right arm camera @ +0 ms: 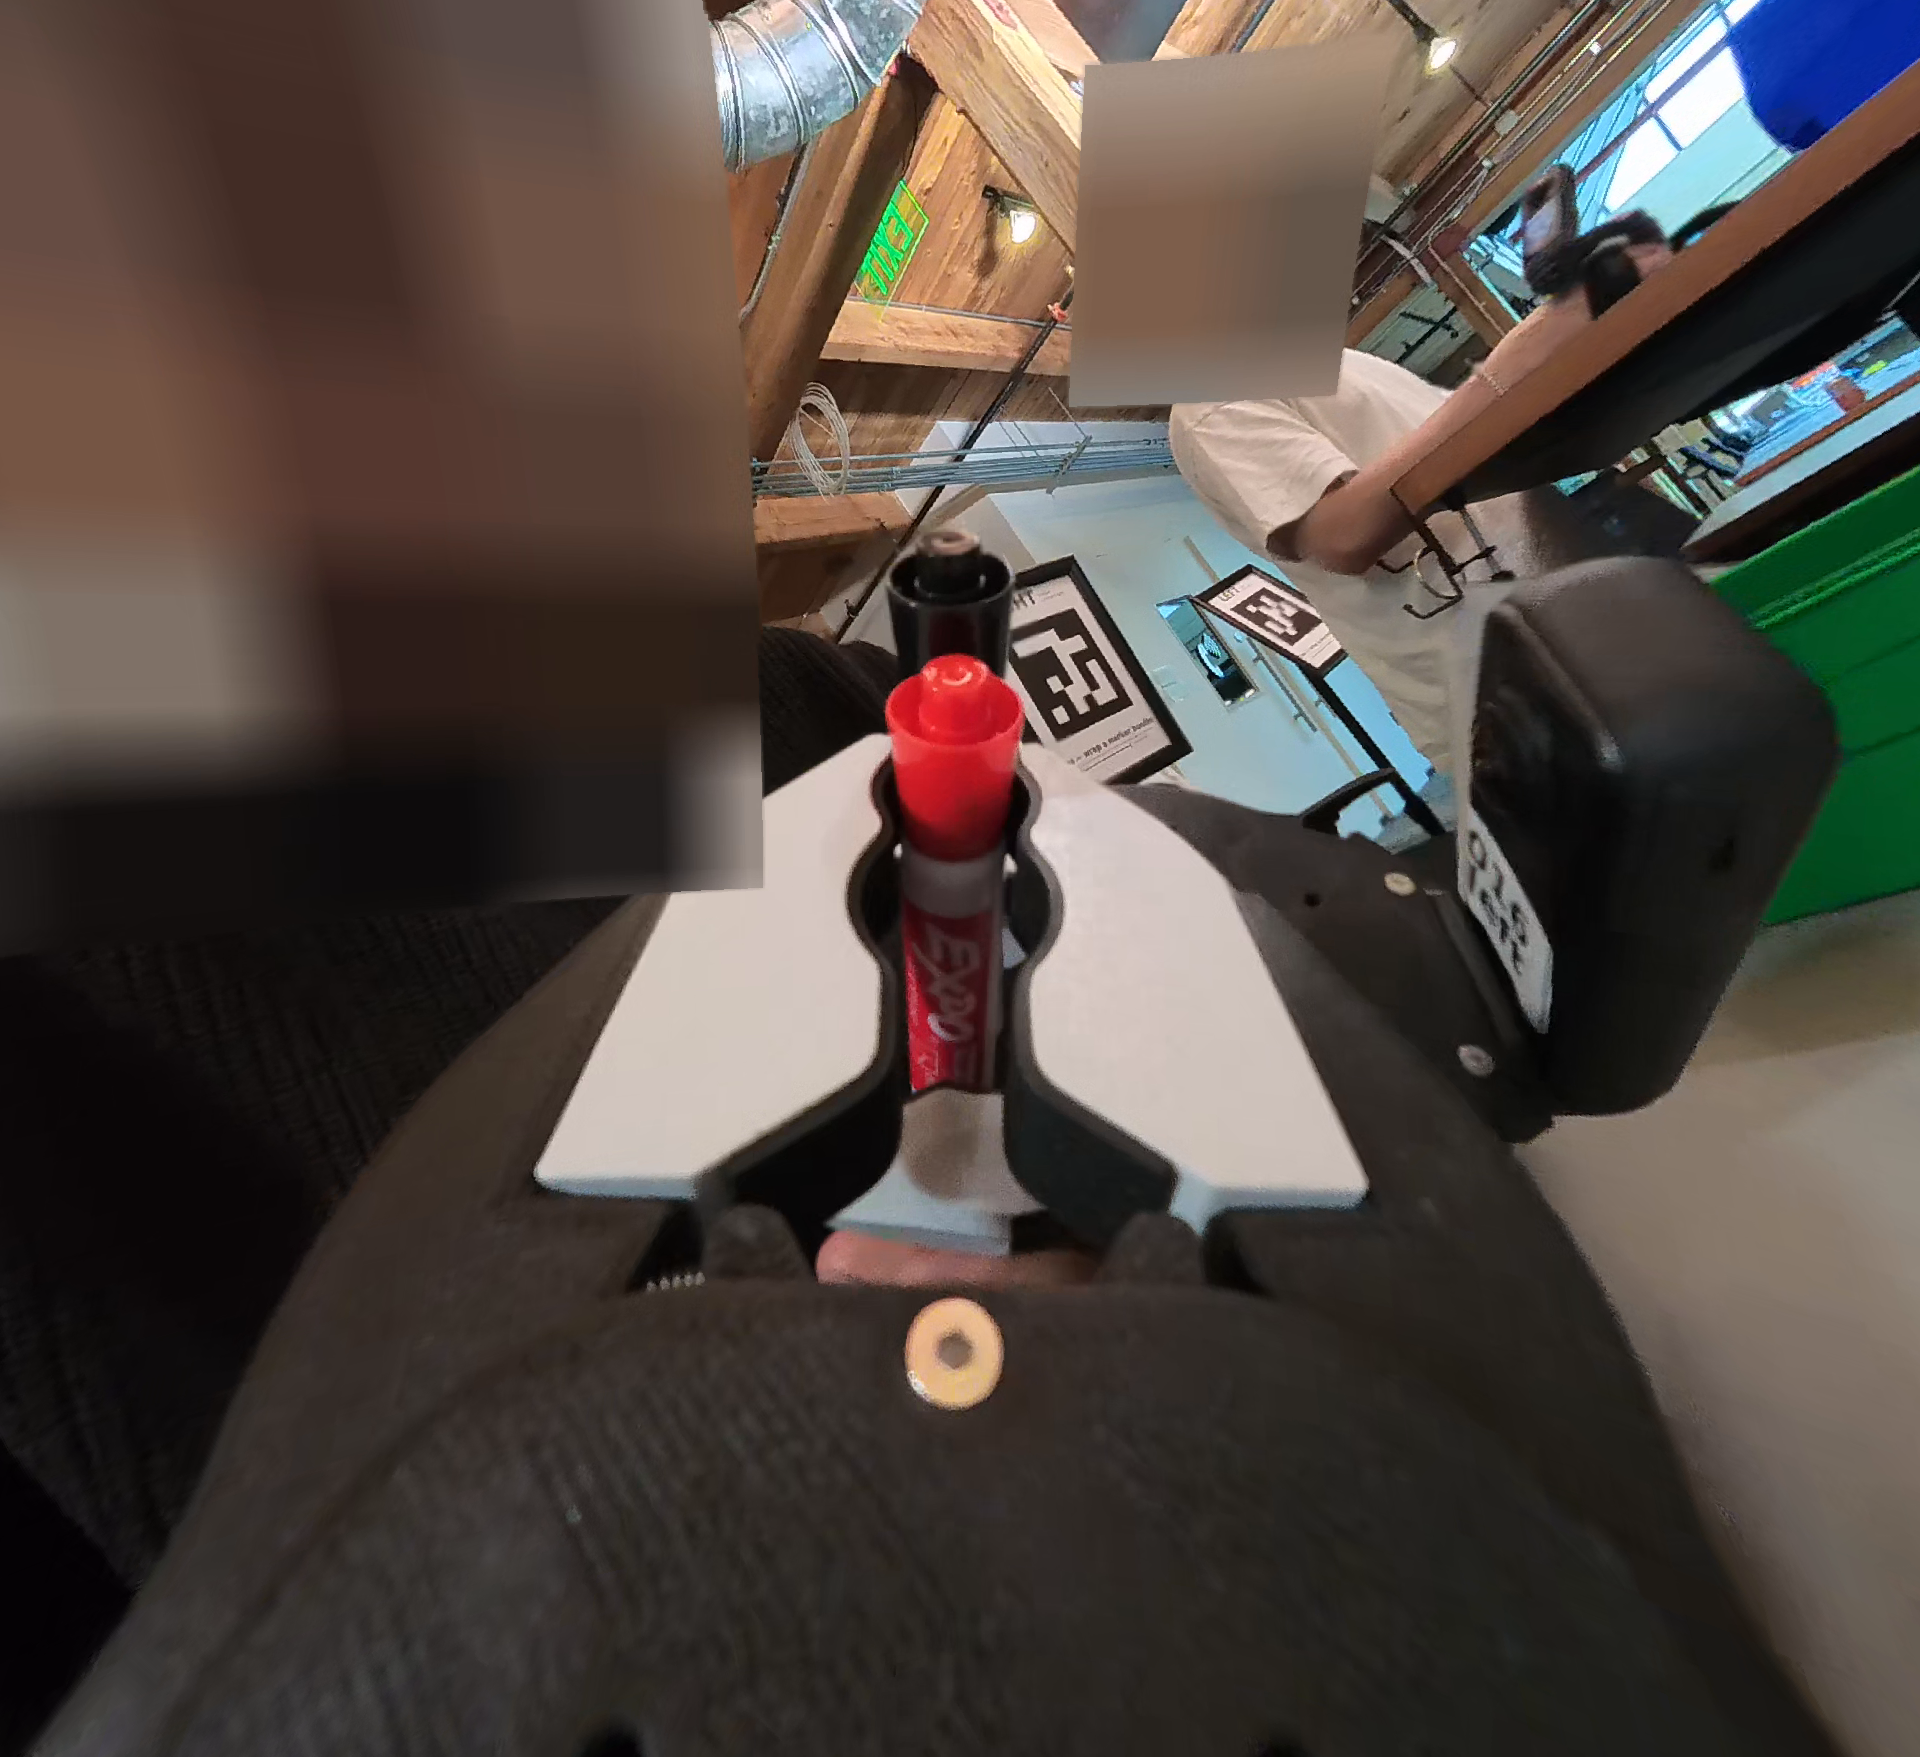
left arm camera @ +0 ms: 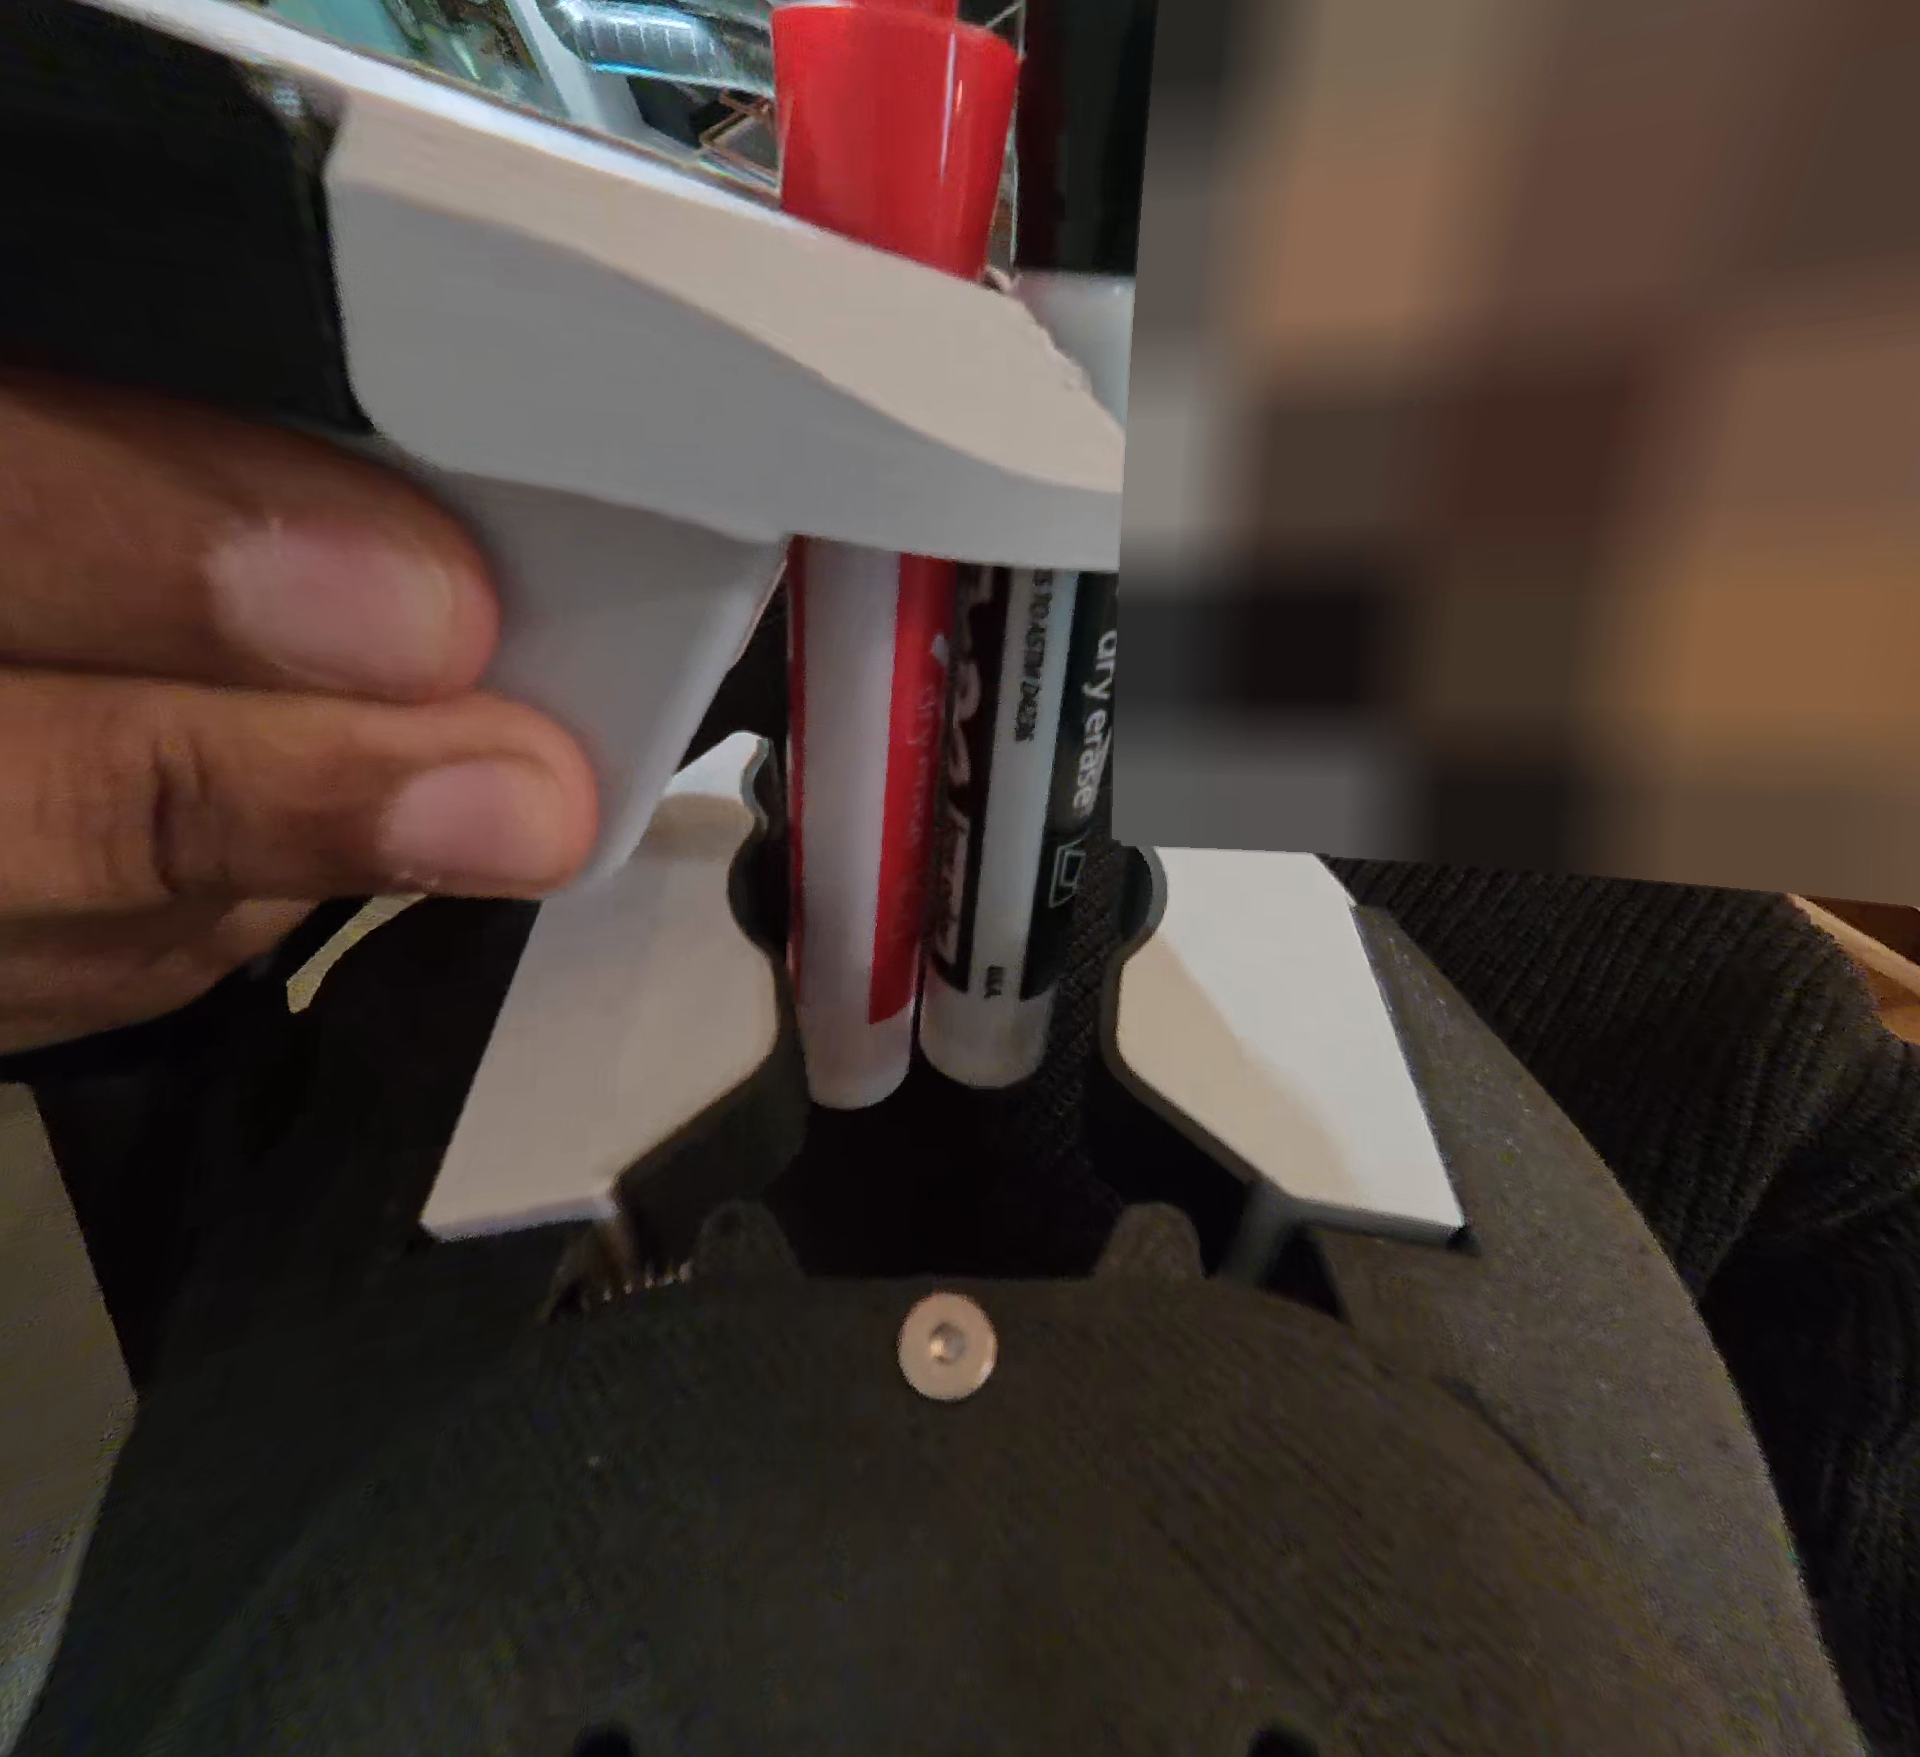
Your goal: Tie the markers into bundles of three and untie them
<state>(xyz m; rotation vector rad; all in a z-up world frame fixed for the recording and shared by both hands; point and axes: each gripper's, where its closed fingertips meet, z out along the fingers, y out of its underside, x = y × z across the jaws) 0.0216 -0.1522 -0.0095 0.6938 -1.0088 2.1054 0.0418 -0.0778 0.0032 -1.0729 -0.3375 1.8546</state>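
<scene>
Between right hand-held gripper [right arm camera: 951,938] jaws: red marker [right arm camera: 948,969].

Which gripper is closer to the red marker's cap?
Right. The right gripper clamps the red marker just below its cap; the left gripper flanks its opposite end.

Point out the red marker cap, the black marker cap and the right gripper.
red marker cap [right arm camera: 953,751]: right wrist view, on the cap's side.
black marker cap [right arm camera: 949,611]: right wrist view, on the cap behind the red one.
right gripper [right arm camera: 951,860]: right wrist view, midway between its fingertips.
</scene>
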